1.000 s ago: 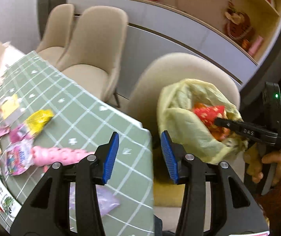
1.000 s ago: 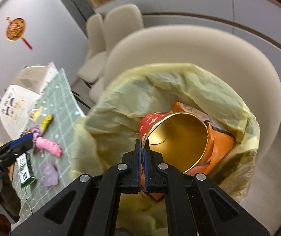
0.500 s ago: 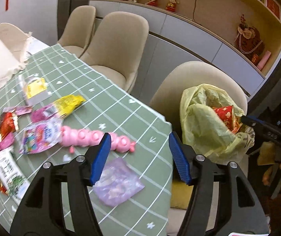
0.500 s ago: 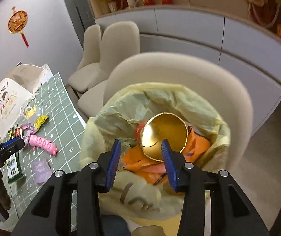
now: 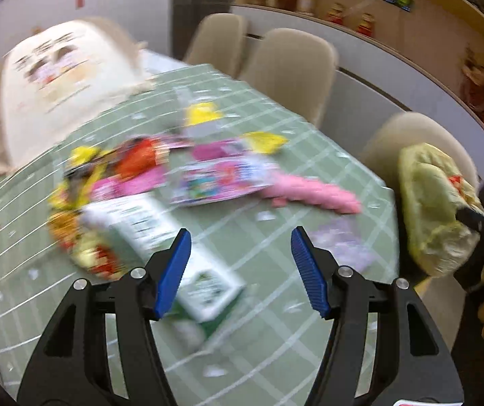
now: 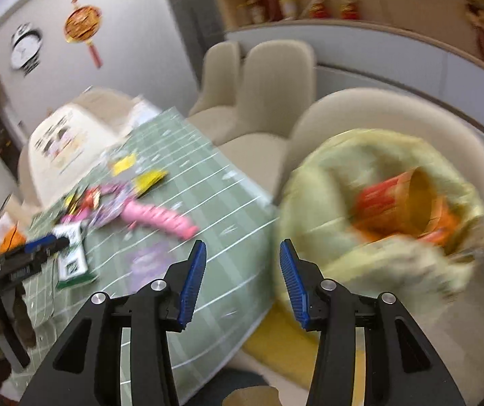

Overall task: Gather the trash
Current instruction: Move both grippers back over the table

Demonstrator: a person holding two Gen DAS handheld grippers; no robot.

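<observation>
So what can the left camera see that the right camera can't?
Only the left wrist view shows the left tool open over the green-and-white packet. Only the right wrist view shows the clock and the red-and-gold cup inside the bag. Both show the table, the pink toy and the yellow bag.

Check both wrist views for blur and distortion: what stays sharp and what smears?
Left wrist view: the left tongs are crisp, but the wrappers and the checked tablecloth smear with motion blur; fisheye bends the shelf line. Right wrist view: the right tongs are sharp, while the yellow trash bag and red cup streak heavily; dark vignette in the corners.
</observation>
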